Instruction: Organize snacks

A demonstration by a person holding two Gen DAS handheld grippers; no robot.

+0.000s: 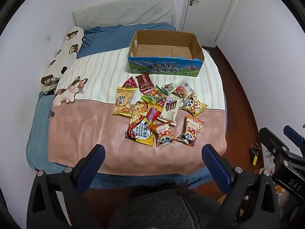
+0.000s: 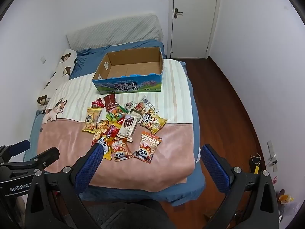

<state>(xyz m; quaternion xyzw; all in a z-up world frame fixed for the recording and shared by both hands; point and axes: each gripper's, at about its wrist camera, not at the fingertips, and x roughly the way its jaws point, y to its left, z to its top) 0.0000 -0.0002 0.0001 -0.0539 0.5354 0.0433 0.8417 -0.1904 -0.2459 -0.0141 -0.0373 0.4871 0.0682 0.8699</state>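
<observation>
The snack packets [image 1: 158, 110] lie in one loose, overlapping heap on the bed's cat-print blanket [image 1: 80, 126], straddling the line between its pink near part and its striped far part. Among them are a yellow biscuit packet [image 1: 123, 100] on the left edge, a white Franzzi wafer pack [image 1: 170, 108] in the middle, a large Korean cheese noodle bag [image 1: 140, 124] at the near left, and two orange panda-print packets [image 1: 191, 131] nearest the viewer. Just beyond the heap, on the striped part, stands an open cardboard milk carton box [image 1: 164, 64] with a blue printed front. Its brown floor is bare: nothing has gone in.

By that reading the sorting has not begun; every packet is left to move, presumably into the box.

The left tongs [image 1: 152, 158] hover over the near edge of the bed, spread wide with nothing between them. The right tongs [image 2: 151, 158] hang likewise, wide apart and empty, well short of the heap. A bear-print pillow [image 1: 63, 57] lies along the left wall, and a white door [image 2: 194, 19] stands at the far right.
</observation>
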